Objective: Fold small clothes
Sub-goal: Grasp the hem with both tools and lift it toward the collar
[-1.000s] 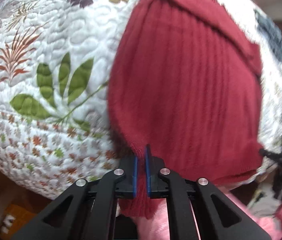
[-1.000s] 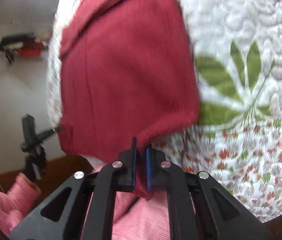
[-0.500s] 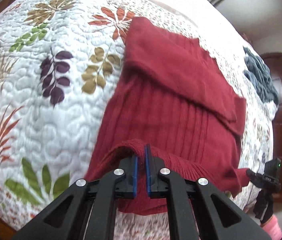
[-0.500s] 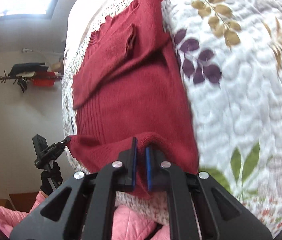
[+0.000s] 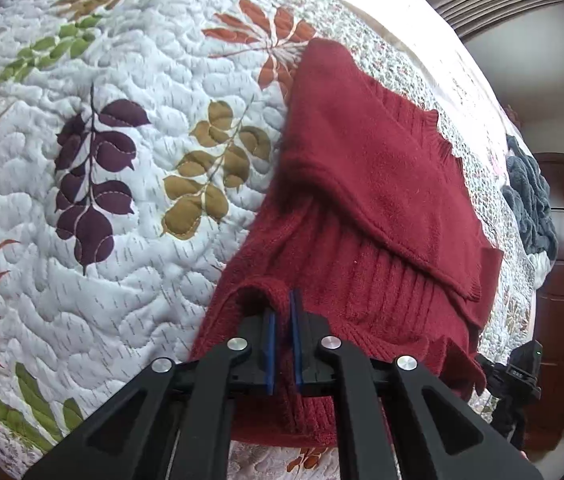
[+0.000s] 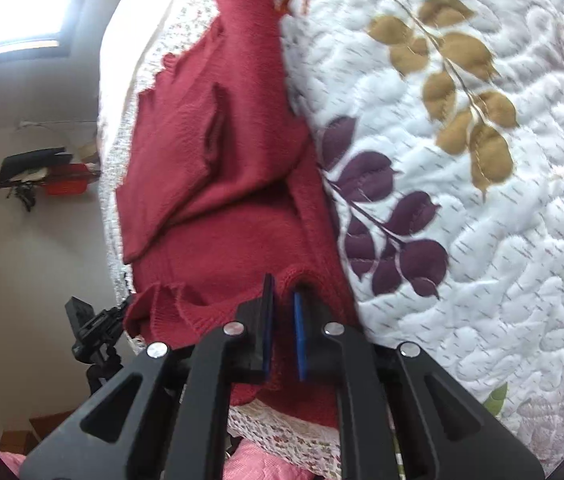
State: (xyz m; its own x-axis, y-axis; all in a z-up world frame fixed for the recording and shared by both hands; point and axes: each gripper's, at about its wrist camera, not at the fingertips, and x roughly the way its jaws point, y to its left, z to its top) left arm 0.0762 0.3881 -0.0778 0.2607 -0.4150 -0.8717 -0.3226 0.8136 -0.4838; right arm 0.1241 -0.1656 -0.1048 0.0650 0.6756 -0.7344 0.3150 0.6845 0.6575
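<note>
So the dark red knit sweater [image 5: 366, 208] is lying on the bed's leaf-print quilt [image 5: 122, 200], running from the lower middle of the left wrist view up toward the upper right. The sleeves look already folded in across the body, you can see that flap lying diagonally over the ribbed part. So the side folds are done, I'd say.

Both grippers are on the bottom hem. The left gripper [image 5: 282, 344] has its jaws pinched tight on the hem near the lower centre of its frame, fabric bunched up between the blue pads. Same on the other side: the right gripper [image 6: 282, 336] has its jaws clamped on the hem corner at the lower middle of its view, with the knit poking up between them.

What's left, best guess: bring the hem up over the body to the collar end, let go, smooth it out. There's a grey blanket [image 5: 530, 200] bunched at the far right, not involved.
</note>
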